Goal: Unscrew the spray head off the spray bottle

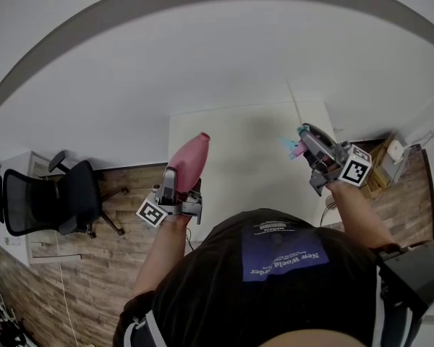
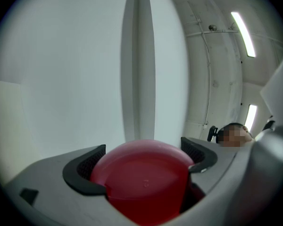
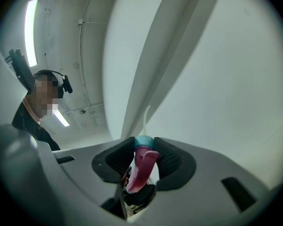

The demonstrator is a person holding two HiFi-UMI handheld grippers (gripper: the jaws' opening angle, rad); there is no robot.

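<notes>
The spray head [image 3: 142, 171] is pinched between the pads of the right gripper [image 3: 144, 160]. Its teal collar [image 3: 144, 141] sits at the jaw tips and its pink trigger [image 3: 140, 173] hangs back toward the gripper's body. A thin white tube [image 3: 146, 119] pokes out beyond the tips. The head is well apart from the bottle [image 1: 190, 161], so I judge it already unscrewed.

The left gripper [image 2: 141, 161] clamps the bottle round its lower end. The flat base faces back along the jaws and the narrow neck points away past the tips.

The head is probably light, hard plastic. Its trigger would give if squeezed and the tube looks bendy, so the firm collar is the safest place to hold it. The bottle is smooth, rounded and opaque, so I cannot tell if it holds liquid. Its thin wall may flex and slip under a hard squeeze, and a grip low on the wide body, as now, seems soundest.

Both forearms reach out from the person's body over a white table [image 1: 246, 132]. The left gripper is tilted well upward and the right lies nearer level. The two are held apart at about the same height.
</notes>
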